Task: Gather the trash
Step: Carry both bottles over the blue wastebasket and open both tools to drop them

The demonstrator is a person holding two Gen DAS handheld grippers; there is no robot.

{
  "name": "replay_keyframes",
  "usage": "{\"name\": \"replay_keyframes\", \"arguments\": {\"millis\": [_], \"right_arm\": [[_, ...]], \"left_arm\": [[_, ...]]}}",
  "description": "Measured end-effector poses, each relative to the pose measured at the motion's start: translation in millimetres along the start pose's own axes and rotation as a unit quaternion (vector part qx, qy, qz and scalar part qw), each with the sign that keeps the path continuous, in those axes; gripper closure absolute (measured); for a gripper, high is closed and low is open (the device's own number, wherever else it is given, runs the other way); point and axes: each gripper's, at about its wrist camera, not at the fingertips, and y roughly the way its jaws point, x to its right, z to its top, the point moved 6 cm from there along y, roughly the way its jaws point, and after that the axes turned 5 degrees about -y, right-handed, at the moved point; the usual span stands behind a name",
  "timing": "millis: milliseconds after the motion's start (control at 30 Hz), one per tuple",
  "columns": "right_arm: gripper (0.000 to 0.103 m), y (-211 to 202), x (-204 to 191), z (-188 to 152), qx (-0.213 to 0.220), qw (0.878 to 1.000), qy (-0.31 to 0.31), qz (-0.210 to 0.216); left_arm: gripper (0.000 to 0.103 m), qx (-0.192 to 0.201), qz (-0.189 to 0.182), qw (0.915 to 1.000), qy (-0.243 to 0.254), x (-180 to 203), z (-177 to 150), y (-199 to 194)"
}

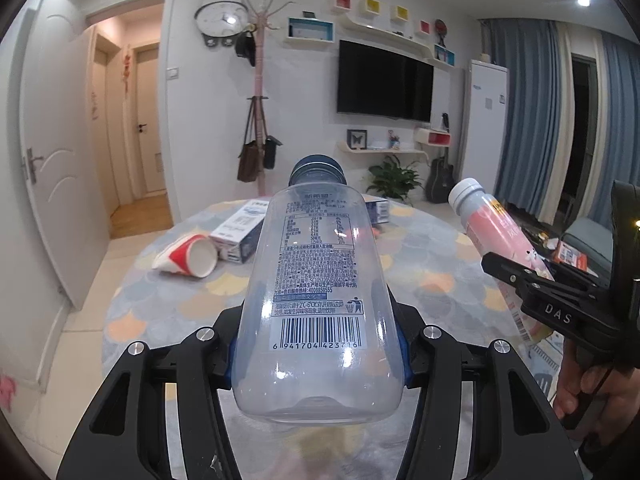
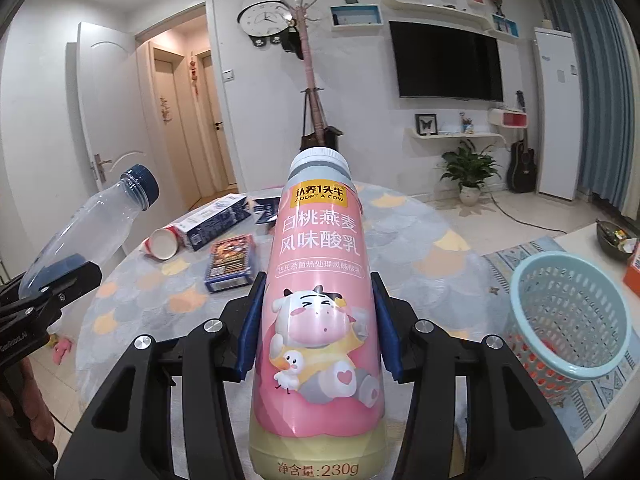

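Note:
My left gripper (image 1: 318,344) is shut on a clear plastic bottle (image 1: 316,280) with a blue cap, held above the round table (image 1: 420,264). The clear bottle also shows at the left of the right wrist view (image 2: 92,224). My right gripper (image 2: 318,320) is shut on a pink yogurt bottle (image 2: 320,280) with a white cap, also held above the table. The yogurt bottle shows at the right of the left wrist view (image 1: 500,240). A paper cup (image 1: 188,260) lies on its side on the table, next to a milk carton (image 1: 240,232).
A light blue mesh basket (image 2: 568,320) stands on the floor rug to the right of the table. A dark flat box (image 2: 232,262) and another carton (image 2: 216,224) lie on the table. A coat rack, TV wall and plant stand behind.

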Motion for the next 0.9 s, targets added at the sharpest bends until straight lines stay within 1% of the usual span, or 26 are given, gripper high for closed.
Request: {"name": "replay_keyframes", "arguments": {"millis": [167, 400, 700, 800, 900], "right_arm": [[0.057, -5, 21, 1, 0.006, 1.000, 0.019, -0.009], [0.057, -13, 55, -6, 0.010, 0.999, 0.042, -0.024], [0.057, -24, 124, -18, 0.017, 0.994, 0.084, -0.060], [0.057, -30, 147, -20, 0.024, 0.992, 0.095, -0.077], [0.057, -38, 178, -23, 0.032, 0.988, 0.109, -0.103]], "left_arm": [[0.050, -0.007, -0.009, 0.9999, 0.012, 16, 1, 8], [0.050, -0.021, -0.028, 0.9990, 0.029, 47, 4, 26], [0.050, -0.040, -0.081, 0.9944, 0.055, 114, 3, 57], [0.050, -0.044, -0.102, 0.9917, 0.064, 140, 6, 68], [0.050, -0.053, -0.134, 0.9871, 0.070, 174, 14, 85]]}}
